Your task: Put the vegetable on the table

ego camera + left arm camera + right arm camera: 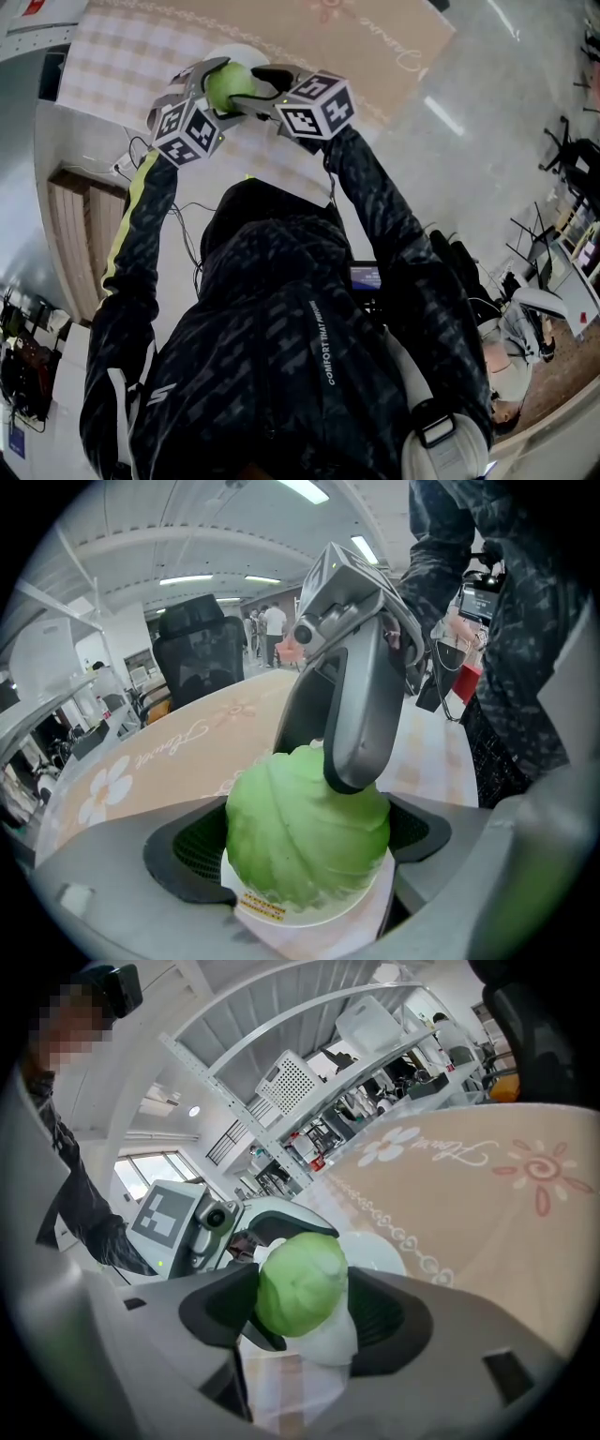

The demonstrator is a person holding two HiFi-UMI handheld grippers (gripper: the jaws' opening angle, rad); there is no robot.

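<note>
Head view looks down on a person in a dark jacket (281,356) with both arms stretched out over the counter (403,56). Each hand holds tongs, and both pairs meet at one round green cabbage (230,82). The left tongs (216,92) come in from the left side and the right tongs (257,92) from the right side. In the left gripper view the cabbage fills the gap between the two dark pads (192,841), and both pads press on it, so the left tongs are clamped on the cabbage. One gray arm of the right tongs lies on top of the cabbage there. In the right gripper view the cabbage sits snug between that pair's pads too, touching both sides, so the right tongs grip it as well. A white part shows under the green. Just past the cabbage a white plate (380,1251) lies on a tan cloth (487,1204) with flowers on it. The cabbage is over the counter, close by the plate. I cannot tell if it touches anything below.
</note>
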